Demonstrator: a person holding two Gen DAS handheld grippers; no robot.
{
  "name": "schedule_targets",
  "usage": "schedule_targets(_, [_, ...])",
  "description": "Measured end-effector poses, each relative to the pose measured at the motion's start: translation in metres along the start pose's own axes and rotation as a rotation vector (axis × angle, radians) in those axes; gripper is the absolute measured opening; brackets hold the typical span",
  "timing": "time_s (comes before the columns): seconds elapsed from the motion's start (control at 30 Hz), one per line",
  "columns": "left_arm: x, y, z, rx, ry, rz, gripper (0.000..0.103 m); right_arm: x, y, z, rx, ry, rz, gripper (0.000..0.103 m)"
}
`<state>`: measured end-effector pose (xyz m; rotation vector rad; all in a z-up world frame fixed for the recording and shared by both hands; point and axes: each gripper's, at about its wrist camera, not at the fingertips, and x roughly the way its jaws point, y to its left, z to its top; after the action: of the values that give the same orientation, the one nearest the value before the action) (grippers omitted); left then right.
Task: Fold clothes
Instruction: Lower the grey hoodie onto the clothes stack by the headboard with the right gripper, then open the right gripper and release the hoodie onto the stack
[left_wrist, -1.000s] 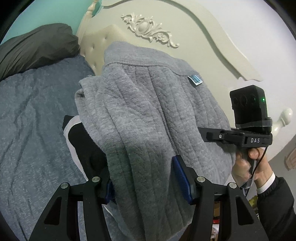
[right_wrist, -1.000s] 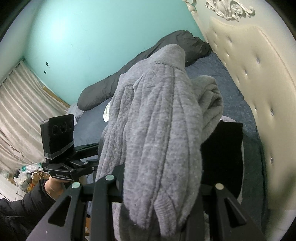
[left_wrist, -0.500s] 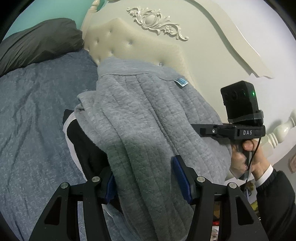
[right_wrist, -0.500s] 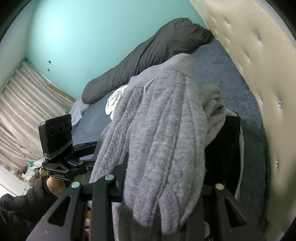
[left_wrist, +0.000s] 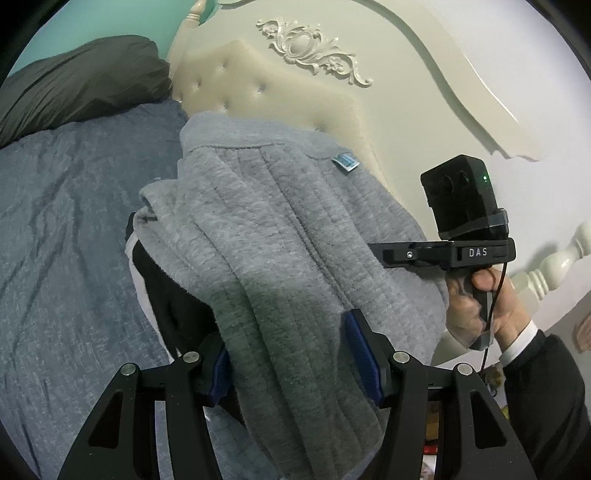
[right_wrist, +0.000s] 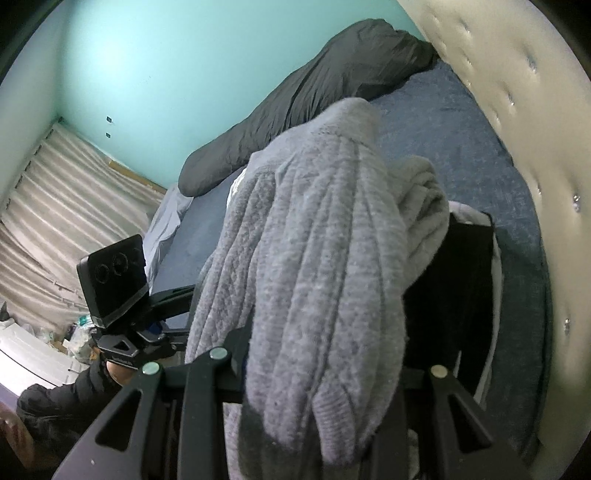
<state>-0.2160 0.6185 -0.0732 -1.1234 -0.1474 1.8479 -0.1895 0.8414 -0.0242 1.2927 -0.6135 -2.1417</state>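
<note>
Grey quilted sweater (left_wrist: 280, 236) hangs betw both grippers, held up over the bed (left_wrist: 66, 229) near the cream tufted headboard (left_wrist: 258, 92). Small blue label (left_wrist: 345, 162) shows near its collar edge.

Left gripper (left_wrist: 291, 350): blue pads sit either side of a thick bunch of the sweater's lower part; fabric fills the gap and the pads press on it, so it's clamped on the sweater. From the right wrist view the left gripper (right_wrist: 177, 295) reaches in from the left side into the grey fabric; person's dark sleeve (right_wrist: 66, 398) below it.

Right gripper (right_wrist: 325, 373): sweater drapes over and betw its fingers, tips hidden under the cloth; fabric bunched in the jaws, gripped. In the left wrist view the right gripper (left_wrist: 388, 254) pokes into the sweater's right edge; the hand (left_wrist: 476, 306) wraps its handle, white cuff and dark sleeve behind.

Under the sweater, on the bed: a black garment w/ white trim (left_wrist: 162, 295), partly covered. Dark grey duvet (right_wrist: 325, 85) lies along the far side by the teal wall (right_wrist: 166, 74). Striped curtain (right_wrist: 55, 206) at left of the right wrist view.
</note>
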Motion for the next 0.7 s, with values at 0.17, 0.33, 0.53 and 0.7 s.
schedule_targets(0.17, [0.009, 0.012, -0.01, -0.027, 0.003, 0.011, 0.059, 0.016, -0.011, 0.004, 0.022, 0.015, -0.072, 0.044])
schedule_targets(0.33, [0.01, 0.016, -0.015, -0.044, -0.008, -0.008, 0.061, 0.006, -0.018, 0.007, 0.06, -0.033, -0.135, 0.054])
schedule_targets(0.53, [0.001, 0.012, -0.012, -0.031, -0.025, -0.005, 0.06, -0.029, -0.021, 0.0, 0.076, -0.152, -0.263, 0.059])
schedule_targets(0.7, [-0.008, 0.007, -0.013, -0.015, -0.025, 0.013, 0.06, -0.056, 0.009, -0.014, 0.033, -0.294, -0.412, 0.054])
